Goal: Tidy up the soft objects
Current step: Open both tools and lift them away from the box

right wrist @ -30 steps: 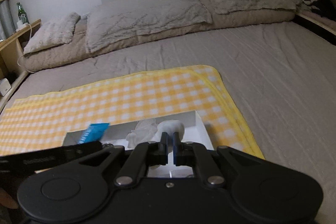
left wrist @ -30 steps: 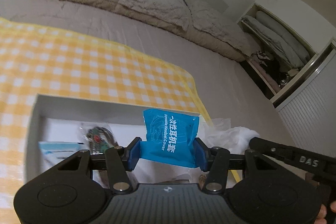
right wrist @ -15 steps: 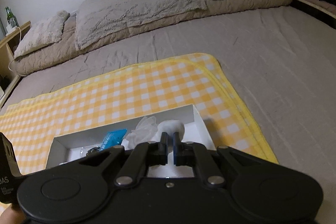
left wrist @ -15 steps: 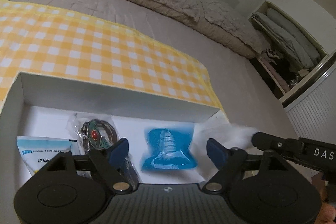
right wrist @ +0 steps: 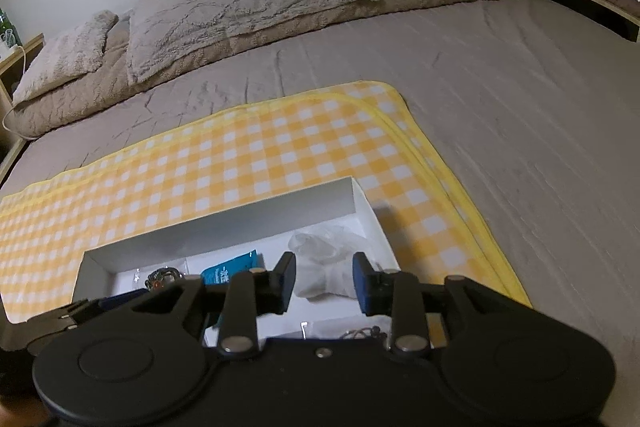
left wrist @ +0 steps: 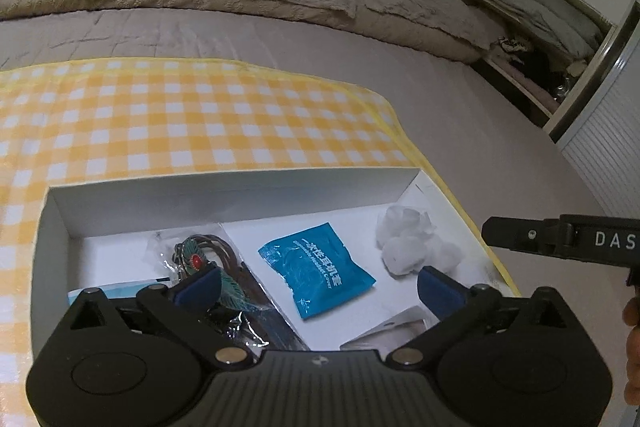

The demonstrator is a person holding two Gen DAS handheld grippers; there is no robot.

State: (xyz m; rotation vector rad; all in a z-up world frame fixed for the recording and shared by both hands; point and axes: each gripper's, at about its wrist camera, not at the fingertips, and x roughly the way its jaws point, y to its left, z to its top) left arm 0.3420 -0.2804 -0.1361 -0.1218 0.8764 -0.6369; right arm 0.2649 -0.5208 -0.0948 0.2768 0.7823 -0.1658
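A white box (left wrist: 248,193) sits on a yellow checked blanket (left wrist: 192,115) spread over the bed (left wrist: 460,99). At the box's left end lies a pale blue-and-white packet (left wrist: 116,287), partly hidden, and beside it a clear bag with a teal ornament (left wrist: 196,259) inside. Over these hangs the left gripper (left wrist: 318,281), jaws wide and holding nothing. The blue headset-cover sachet (left wrist: 316,269) lies flat on the box floor, between those jaws in the left wrist view but untouched. Further right, a white crumpled soft bundle (left wrist: 408,243) rests against the box's right end; a metallic-looking card (left wrist: 388,331) lies near the front. The right gripper (right wrist: 324,281) hovers over that bundle with its jaws moderately wide on either side of it, apparently not yet pinching. To do this step well, I judge it should descend straight, close on the bundle's thick middle rather than a loose edge, and stay clear of the box wall.
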